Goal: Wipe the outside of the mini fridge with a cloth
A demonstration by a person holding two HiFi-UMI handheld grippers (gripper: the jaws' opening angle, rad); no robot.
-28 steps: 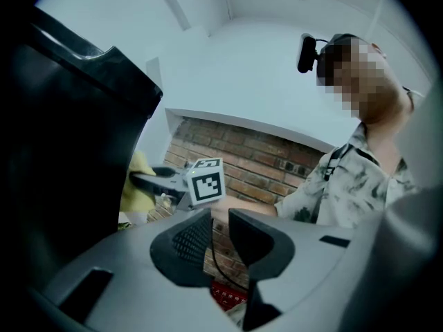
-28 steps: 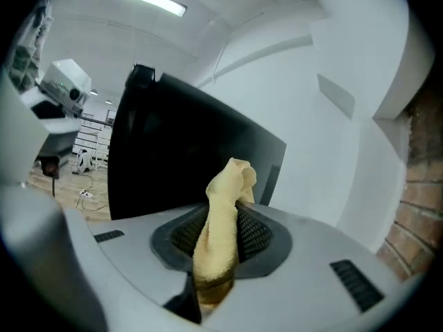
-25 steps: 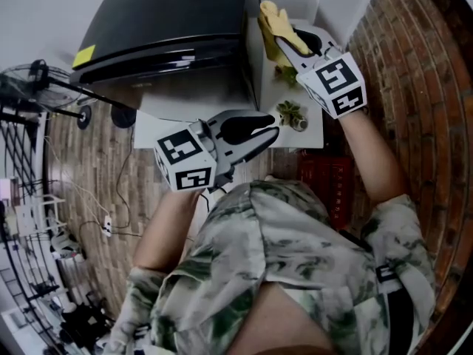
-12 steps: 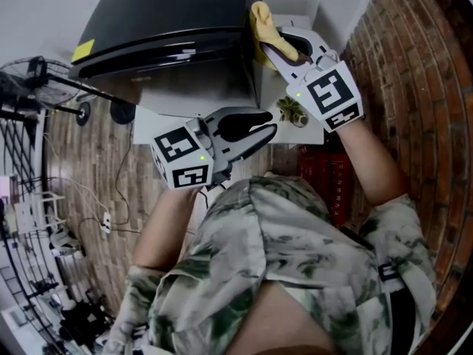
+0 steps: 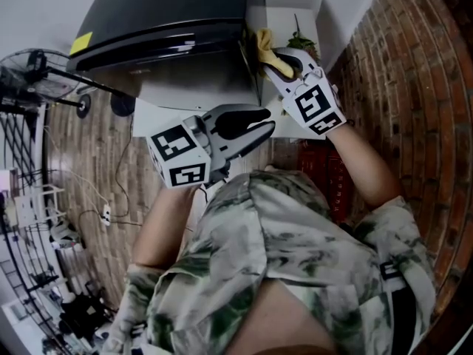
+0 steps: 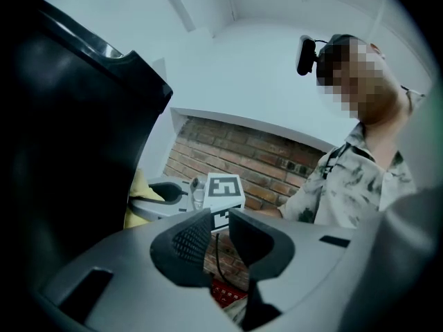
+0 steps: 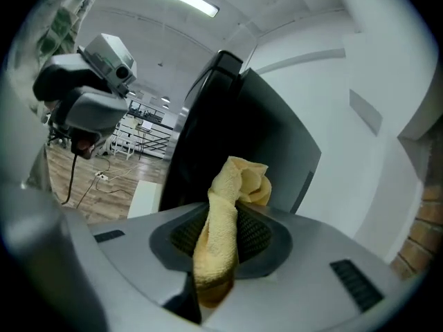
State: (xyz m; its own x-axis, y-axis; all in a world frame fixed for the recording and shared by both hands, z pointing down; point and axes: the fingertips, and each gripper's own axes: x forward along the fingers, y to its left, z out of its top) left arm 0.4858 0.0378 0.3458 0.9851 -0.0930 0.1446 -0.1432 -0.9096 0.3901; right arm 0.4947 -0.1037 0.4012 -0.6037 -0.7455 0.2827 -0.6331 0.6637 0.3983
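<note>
The black mini fridge [image 5: 162,13] stands at the top of the head view. My right gripper [image 5: 284,59] is shut on a yellow cloth [image 5: 264,44] and holds it against the fridge's right front corner. In the right gripper view the cloth [image 7: 225,213] sticks up between the pads, with the fridge's dark side [image 7: 235,137] just behind it. My left gripper [image 5: 267,122] hovers lower, in front of the fridge and apart from it. Its jaws stand a narrow gap apart with nothing between them [image 6: 220,230].
A white low table [image 5: 292,17] with a small plant [image 5: 301,44] stands right of the fridge, next to a brick wall [image 5: 399,65]. A red crate [image 5: 318,168] sits below it. A fan [image 5: 29,87] and cables [image 5: 106,213] are at the left.
My right gripper has carried the cloth left, from over the white table onto the fridge's corner. The left gripper has barely moved.
</note>
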